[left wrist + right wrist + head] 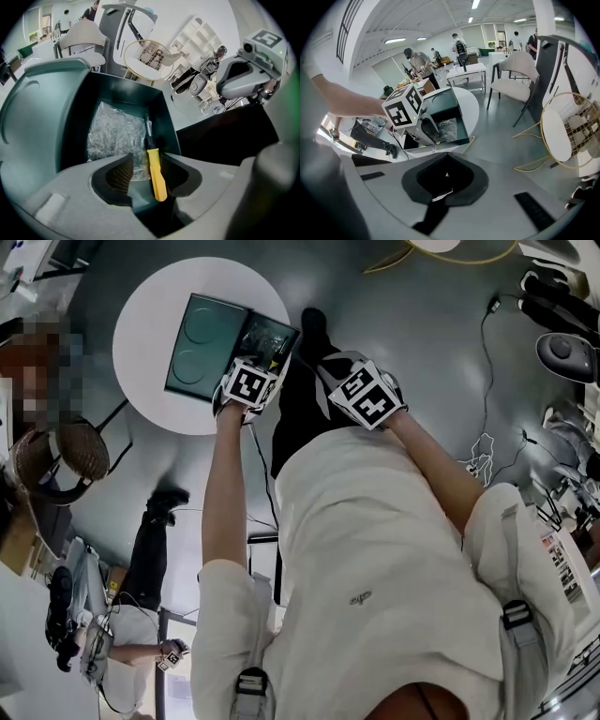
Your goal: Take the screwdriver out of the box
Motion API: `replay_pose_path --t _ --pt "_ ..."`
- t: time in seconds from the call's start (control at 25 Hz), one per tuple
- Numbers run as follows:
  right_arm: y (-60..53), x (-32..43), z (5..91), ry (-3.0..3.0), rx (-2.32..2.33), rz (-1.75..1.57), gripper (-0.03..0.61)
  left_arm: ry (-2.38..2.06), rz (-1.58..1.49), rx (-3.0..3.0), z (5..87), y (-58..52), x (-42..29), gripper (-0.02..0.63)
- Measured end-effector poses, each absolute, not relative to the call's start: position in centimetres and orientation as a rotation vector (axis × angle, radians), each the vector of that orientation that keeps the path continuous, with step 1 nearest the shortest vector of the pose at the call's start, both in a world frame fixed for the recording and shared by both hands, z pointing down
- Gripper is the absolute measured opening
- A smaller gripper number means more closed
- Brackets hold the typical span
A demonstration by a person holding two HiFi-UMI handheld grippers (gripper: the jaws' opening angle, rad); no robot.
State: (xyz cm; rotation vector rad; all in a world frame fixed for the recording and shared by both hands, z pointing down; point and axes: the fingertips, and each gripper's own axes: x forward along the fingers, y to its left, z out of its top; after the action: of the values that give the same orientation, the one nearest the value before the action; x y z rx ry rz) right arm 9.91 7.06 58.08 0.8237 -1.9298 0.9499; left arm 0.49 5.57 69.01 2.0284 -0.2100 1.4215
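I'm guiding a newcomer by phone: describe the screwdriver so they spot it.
On the round white table stands an open dark green box. Inside, against a wall beside a crinkly plastic bag, lies the screwdriver, the only yellow-handled thing.

**Screwdriver still inside the open box**

The screwdriver [156, 174] has a yellow handle, a black collar and a thin metal shaft. It lies lengthwise along the right inner wall of the box [165, 115], with the handle at the near end and the shaft pointing to the far end, just right of a crinkled clear plastic bag [116, 136]. The box is dark green and stands open, its lid [201, 347] swung flat to the left.
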Motion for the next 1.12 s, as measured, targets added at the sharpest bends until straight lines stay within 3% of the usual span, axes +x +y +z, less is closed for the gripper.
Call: replay_pose_path --t 0.56,0.72,0.88,1.12 --pt "7.0 10.1 58.0 -1.934 0.826 0.944 0.008 -0.419 1.658 2.113 69.6 5.3 -0.3 0.189" --pt "7.0 9.9 58.2 -1.931 0.82 0.938 0.008 -0.458 1.689 2.132 69.8 5.2 -0.9 0.166" --pt "7.2 9.9 58.1 -1.939 0.81 0.931 0.008 -0.528 1.717 2.154 69.6 5.1 -1.2 0.093" --pt "7.0 9.2 57.9 -1.942 0.802 0.922 0.008 -0.547 1.711 2.148 69.5 4.9 -1.9 0.086"
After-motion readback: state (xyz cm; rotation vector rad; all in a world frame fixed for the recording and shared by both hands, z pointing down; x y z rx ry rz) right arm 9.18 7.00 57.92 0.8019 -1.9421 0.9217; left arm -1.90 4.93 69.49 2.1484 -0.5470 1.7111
